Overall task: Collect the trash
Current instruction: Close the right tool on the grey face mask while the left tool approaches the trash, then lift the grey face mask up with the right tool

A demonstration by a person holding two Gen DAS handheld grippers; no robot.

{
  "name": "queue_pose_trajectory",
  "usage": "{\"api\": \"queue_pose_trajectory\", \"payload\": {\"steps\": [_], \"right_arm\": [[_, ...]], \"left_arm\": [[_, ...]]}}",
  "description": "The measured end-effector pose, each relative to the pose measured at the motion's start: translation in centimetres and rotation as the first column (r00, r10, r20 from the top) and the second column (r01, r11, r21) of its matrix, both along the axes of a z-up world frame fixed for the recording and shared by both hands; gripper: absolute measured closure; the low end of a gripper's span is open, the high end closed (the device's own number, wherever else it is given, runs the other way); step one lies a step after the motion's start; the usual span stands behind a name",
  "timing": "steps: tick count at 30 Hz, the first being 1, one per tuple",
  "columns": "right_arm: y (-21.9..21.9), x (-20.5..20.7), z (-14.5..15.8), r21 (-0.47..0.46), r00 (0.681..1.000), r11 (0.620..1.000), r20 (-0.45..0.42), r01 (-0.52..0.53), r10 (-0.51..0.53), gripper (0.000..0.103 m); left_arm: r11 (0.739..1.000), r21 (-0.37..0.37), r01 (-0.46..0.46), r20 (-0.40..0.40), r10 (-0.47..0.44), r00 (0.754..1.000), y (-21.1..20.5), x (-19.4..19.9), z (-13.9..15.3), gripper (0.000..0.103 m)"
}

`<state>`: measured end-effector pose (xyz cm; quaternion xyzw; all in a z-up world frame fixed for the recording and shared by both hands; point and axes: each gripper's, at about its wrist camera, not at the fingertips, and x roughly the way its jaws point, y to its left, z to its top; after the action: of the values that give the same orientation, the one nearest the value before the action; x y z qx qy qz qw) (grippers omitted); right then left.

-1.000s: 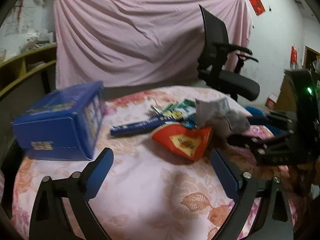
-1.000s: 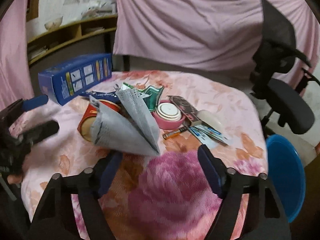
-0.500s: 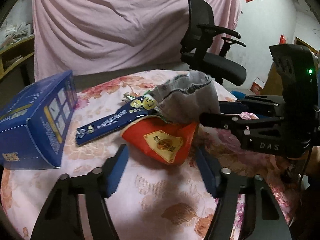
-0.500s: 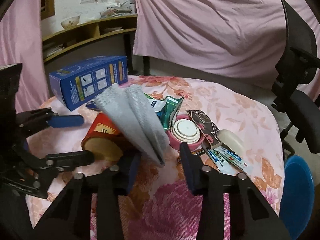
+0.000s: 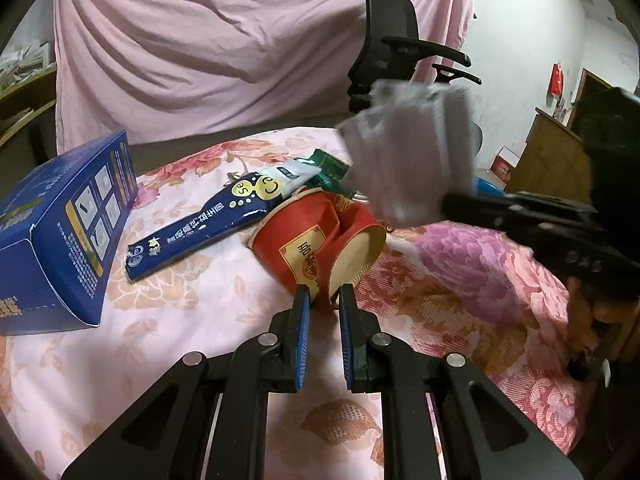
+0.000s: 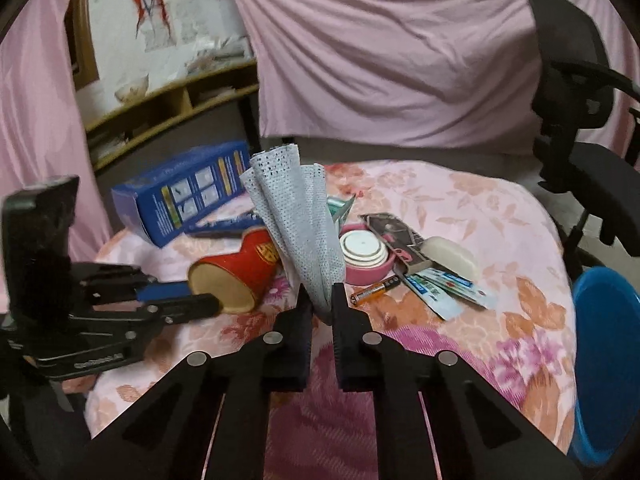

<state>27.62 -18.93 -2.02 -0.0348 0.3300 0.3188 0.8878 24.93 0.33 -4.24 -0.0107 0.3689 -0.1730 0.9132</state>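
Observation:
A crushed red paper cup [image 5: 320,236] lies on its side on the flowered table; it also shows in the right wrist view [image 6: 240,272]. My left gripper [image 5: 323,300] is shut on the cup's rim. My right gripper [image 6: 320,300] is shut on a grey perforated cloth [image 6: 300,232] and holds it up off the table; the cloth shows blurred in the left wrist view [image 5: 412,160]. A dark blue snack wrapper [image 5: 216,220] lies left of the cup.
A blue box [image 5: 60,224] stands at the table's left. A pink tape roll [image 6: 364,256], battery [image 6: 374,293], sachets [image 6: 448,288], soap [image 6: 450,256] and dark packet [image 6: 394,232] lie right of the cloth. A blue bin [image 6: 604,352] and black chair [image 6: 576,92] stand at right.
Both grippers have closed: the left on the red cup's rim, the right on the grey cloth, which has been lifted upright off the cup.

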Motion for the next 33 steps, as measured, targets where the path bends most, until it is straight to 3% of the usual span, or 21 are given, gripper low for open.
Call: {"api": "queue_pose_trajectory", "payload": {"steps": [11,20,21,22,26,30,33], "right_arm": [[-2.5,-3.4,2.1,0.147,0.982,0.987,0.172,0.058,-0.083,0.096],[-5.4,-4.8,3.4,0.271,0.959,0.958,0.235,0.092,-0.158,0.096],[-5.9,-4.8,3.4,0.278,0.955,0.955,0.244,0.099,-0.17,0.096],[-6.3,-4.9,3.6,0.287,0.951,0.952,0.251,0.106,-0.181,0.096],[-8.6,-5.5,4.3,0.338,0.924,0.929,0.284,0.153,-0.255,0.096],[-10.7,-5.2,4.7,0.366,0.916,0.912,0.271,0.186,-0.295,0.096],[-11.3,-4.6,4.1,0.333,0.927,0.92,0.232,0.208,-0.293,0.096]], "left_arm": [[0.998,-0.009,-0.058,0.112,0.059,0.992,-1.3,-2.7,0.9,0.092],[0.995,-0.027,-0.094,0.266,0.098,0.959,-4.2,-4.3,4.0,0.093],[0.995,-0.027,-0.095,0.281,0.099,0.955,-4.7,-4.2,4.5,0.094],[0.995,-0.026,-0.098,0.294,0.102,0.95,-5.1,-4.2,4.9,0.103],[0.997,-0.025,-0.068,0.328,0.072,0.942,-7.3,-3.3,6.3,0.103],[1.0,0.017,-0.02,0.251,0.015,0.968,-8.7,-1.7,5.6,0.103],[1.0,0.017,-0.017,0.179,0.014,0.984,-8.4,-0.9,4.1,0.103]]}}
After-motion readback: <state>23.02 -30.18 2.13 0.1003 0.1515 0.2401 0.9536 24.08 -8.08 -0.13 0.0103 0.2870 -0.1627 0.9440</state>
